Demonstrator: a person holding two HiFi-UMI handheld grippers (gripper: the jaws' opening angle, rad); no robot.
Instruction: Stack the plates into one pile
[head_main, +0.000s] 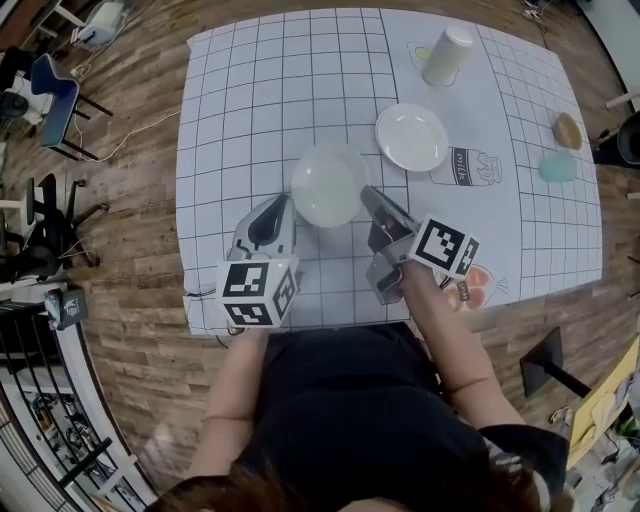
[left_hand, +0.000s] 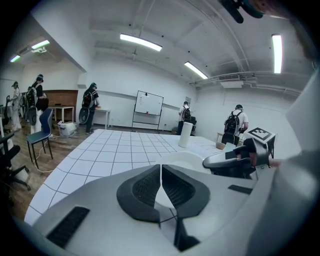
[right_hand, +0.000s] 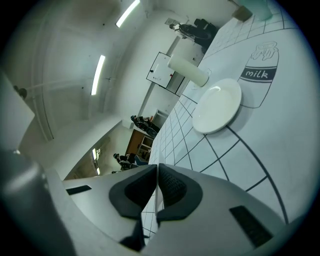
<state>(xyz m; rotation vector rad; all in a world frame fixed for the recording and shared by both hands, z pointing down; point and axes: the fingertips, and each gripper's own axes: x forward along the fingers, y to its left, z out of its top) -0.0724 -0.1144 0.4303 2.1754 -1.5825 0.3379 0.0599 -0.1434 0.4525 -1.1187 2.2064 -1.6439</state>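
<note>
Near the middle of the gridded table (head_main: 230, 100), gripping the nearer plate (head_main: 325, 185) by its rim in the clamped right gripper (right_hand: 156, 172), likely for carrying onto the farther plate (head_main: 411, 137), with the left gripper (left_hand: 161, 175) closed, empty, just beside.

Rim of near plate (head_main: 328, 185) partly behind right hand-held gripper (head_main: 368, 193), teal object (head_main: 557, 167) indistinct

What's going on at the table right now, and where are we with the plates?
A person works two handheld grippers over a gridded mat. The right gripper is shut on the rim of the near plate, which looks raised off the mat. The left gripper is shut and empty, its tips close to that plate's other side. The second plate lies alone farther off, so nothing is stacked yet.
</note>
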